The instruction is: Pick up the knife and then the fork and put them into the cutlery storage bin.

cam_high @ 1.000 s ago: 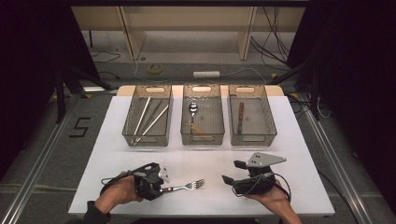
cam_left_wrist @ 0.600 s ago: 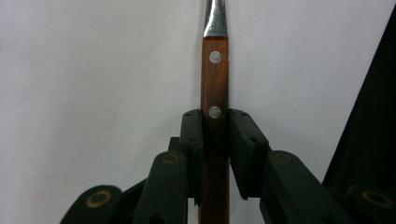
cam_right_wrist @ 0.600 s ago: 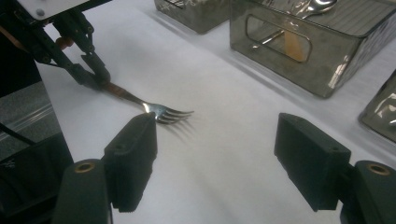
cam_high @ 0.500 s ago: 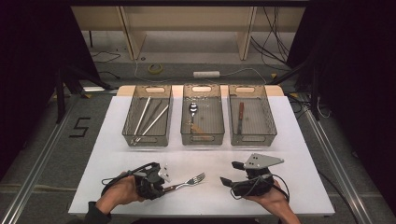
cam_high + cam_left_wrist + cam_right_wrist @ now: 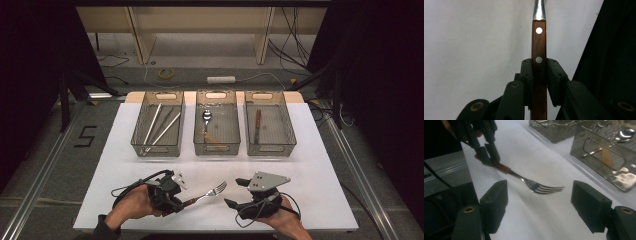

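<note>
A fork (image 5: 211, 192) with a brown wooden handle and steel tines is held near the table's front edge, tines pointing right and slightly away. My left gripper (image 5: 181, 202) is shut on its handle; in the left gripper view both pads clamp the riveted wooden handle (image 5: 539, 47). My right gripper (image 5: 230, 203) lies just right of the tines, pointing left at them. In the right gripper view its jaws (image 5: 539, 205) stand wide open, and the fork's tines (image 5: 544, 188) hang a little beyond them. The left gripper (image 5: 487, 155) shows there pinching the handle.
Three clear trays stand in a row at the back of the white table (image 5: 320, 170). The left tray (image 5: 156, 150) holds long metal utensils, the middle tray (image 5: 216, 149) a spoon (image 5: 206, 116), and the right tray (image 5: 270, 149) a wooden-handled piece (image 5: 257, 125).
The fork's tines have swung up and away from the front edge in my left gripper. My right gripper has slid left toward the tines.
</note>
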Motion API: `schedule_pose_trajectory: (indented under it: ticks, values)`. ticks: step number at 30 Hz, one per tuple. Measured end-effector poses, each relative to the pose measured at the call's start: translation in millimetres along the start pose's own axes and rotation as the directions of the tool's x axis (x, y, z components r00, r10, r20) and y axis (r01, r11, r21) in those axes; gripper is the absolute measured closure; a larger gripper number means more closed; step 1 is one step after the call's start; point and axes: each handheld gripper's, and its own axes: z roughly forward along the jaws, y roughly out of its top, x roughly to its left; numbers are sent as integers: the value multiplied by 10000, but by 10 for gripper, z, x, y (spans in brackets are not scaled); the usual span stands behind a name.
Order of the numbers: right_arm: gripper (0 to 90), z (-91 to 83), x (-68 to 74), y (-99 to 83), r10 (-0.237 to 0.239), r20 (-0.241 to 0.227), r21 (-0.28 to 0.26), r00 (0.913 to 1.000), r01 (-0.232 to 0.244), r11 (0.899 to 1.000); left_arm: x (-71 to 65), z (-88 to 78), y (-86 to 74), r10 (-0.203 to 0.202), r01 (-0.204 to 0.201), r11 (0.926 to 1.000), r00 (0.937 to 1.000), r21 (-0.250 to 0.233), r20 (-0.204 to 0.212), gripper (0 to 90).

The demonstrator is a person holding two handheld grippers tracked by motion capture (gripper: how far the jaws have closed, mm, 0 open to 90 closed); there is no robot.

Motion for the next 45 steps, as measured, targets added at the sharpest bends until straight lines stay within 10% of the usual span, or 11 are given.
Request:
schedule_pose_trajectory:
  ticks: [22,45]
  values:
    - [309,287,304,38,-2350,-401,883,9712,2377,9673,-100,62,403,775,-795,9965,9948,271,667,757]
    - [510,534,520,-27,-5244,-119,2275,8514,5130,8277,-223,111,590,1161,-1249,9898,9859,689,1205,756]
